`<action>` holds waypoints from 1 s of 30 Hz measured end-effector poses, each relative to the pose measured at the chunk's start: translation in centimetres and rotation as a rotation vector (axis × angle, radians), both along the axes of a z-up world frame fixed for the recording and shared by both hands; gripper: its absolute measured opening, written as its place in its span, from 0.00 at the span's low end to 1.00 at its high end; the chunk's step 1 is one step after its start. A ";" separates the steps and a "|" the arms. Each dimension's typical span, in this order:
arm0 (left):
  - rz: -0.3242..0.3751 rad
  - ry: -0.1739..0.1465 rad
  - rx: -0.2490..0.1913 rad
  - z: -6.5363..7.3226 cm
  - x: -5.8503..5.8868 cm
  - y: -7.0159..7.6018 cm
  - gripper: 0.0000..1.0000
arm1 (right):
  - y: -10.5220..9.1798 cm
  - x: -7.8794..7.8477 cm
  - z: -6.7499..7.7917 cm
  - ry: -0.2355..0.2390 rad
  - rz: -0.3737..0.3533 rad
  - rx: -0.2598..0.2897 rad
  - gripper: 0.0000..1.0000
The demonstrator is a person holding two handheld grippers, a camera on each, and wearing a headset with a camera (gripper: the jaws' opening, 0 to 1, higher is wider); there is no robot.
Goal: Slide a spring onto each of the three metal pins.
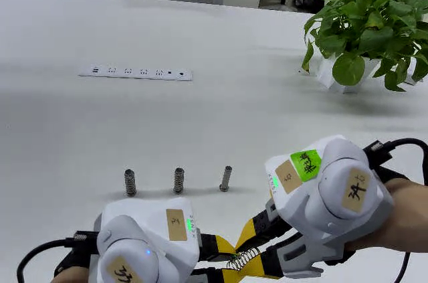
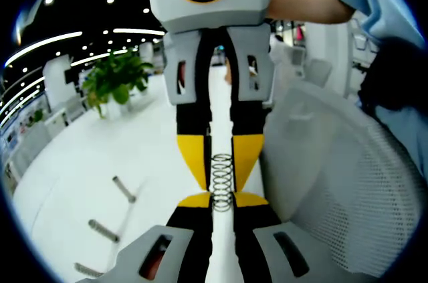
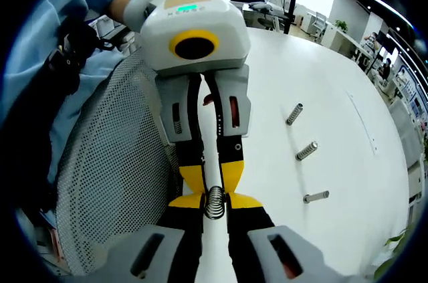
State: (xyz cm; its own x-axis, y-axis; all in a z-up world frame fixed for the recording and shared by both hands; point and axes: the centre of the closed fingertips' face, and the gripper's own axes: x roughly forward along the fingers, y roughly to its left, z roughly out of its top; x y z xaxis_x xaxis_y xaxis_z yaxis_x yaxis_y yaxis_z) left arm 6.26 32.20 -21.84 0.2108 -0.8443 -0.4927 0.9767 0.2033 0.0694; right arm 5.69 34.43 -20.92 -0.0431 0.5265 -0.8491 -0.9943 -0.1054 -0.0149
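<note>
The table (image 1: 67, 136) was white. At twelve o'clock from the grey pins (image 1: 178, 180), a white power strip (image 1: 136, 72); at two o'clock, a green plant (image 1: 364, 25). The left gripper (image 2: 217, 201) and right gripper (image 3: 214, 201) were white, jaws yellow-and-black; the spring (image 2: 221, 179) silver.

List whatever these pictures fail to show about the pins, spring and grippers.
- Left gripper, head view: body cut off by the bottom edge.
- Spring, head view: ends hidden between its tips and the right gripper's.
- Bare pin, head view: too small to show how it stands in the table.
- Power strip, head view: markings too small to read.
</note>
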 end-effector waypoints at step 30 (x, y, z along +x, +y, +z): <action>0.042 0.003 -0.022 -0.3 0.1 0.7 0.21 | 0.1 0.4 -0.2 0.025 -0.002 -0.027 0.12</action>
